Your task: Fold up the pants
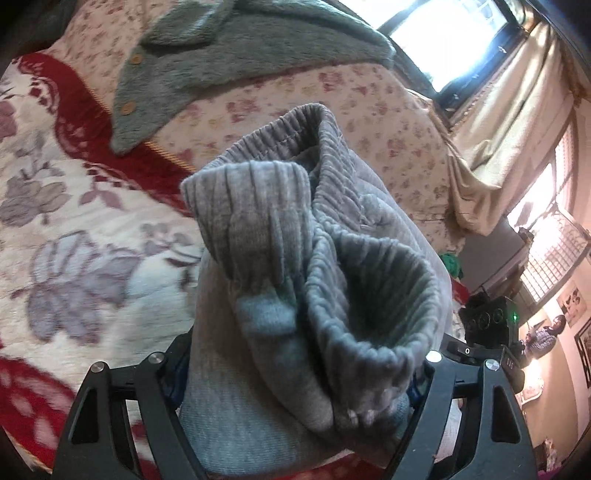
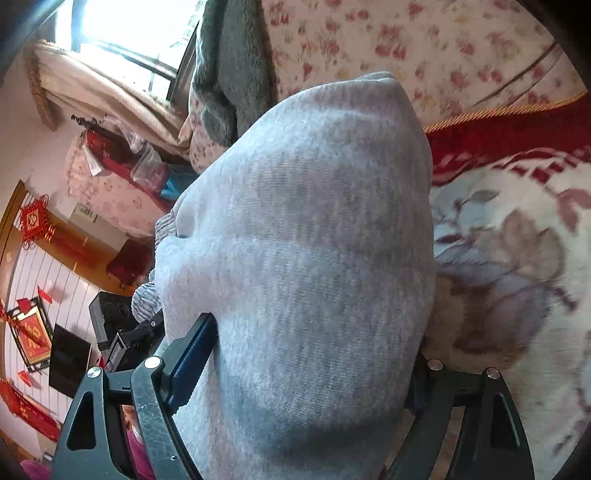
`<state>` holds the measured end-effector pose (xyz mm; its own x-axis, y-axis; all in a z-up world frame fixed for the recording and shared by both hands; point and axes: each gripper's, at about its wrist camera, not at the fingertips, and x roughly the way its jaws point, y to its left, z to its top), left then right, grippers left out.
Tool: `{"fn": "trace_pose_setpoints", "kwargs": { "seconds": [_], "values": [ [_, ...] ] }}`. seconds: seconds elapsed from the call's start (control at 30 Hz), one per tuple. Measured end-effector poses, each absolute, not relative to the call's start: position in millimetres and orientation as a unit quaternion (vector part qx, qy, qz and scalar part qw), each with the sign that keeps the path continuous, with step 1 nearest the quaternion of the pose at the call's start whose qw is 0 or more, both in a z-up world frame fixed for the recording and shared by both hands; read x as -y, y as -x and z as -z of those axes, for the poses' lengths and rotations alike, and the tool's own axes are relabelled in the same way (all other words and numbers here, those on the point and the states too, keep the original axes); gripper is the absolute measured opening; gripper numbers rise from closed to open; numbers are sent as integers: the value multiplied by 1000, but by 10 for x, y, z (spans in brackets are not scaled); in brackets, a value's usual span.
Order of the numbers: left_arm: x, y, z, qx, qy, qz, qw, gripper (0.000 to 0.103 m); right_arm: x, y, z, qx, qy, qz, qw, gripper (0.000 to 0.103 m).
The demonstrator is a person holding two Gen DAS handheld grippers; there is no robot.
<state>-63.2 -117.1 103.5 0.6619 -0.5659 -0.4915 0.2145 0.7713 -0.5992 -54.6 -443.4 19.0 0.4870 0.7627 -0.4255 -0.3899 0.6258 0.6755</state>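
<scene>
Holding the bundled light-grey knit pants between both tools, you have the garment raised clear of the bed. Your left gripper has its black jaws set wide around a thick wad of the fabric; the cloth fills the whole gap and presses against both inner faces, so treat this as a grip on the pants. Directly ahead of that gripper, the ribbed cuffs and the elasticated waistband stand up in loose rolls, with their openings facing the camera.

Your right gripper is likewise spread wide and closed on the pants. The smooth grey fabric bulges forward between the jaws, and the blue pad of the left-hand finger lies flat against the cloth. The opposite finger's pad is hidden by the fabric.

Below the garment lies the cream blanket with purple flowers and a red border. Further back, a green-grey fleece cardigan with wooden buttons rests on the pink floral bedsheet. Beige curtains hang beside the bright window. Each wrist view shows the other tool's black body at the frame edge.
</scene>
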Motion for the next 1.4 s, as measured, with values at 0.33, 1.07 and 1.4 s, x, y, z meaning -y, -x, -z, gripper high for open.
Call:
{"fn": "trace_pose_setpoints", "kwargs": {
  "seconds": [0.33,1.07,1.4],
  "values": [
    [2145,584,-999,-356,249,270,859,83,5394,775,-361,-351,-257,-286,854,89],
    [2736,745,-568,-404,181,258,859,89,6158,930,-40,-377,-191,-139,896,100],
    [2757,1015,-992,-367,86,209,902,89,6031,1255,-290,-338,-157,-75,925,100]
  ]
}}
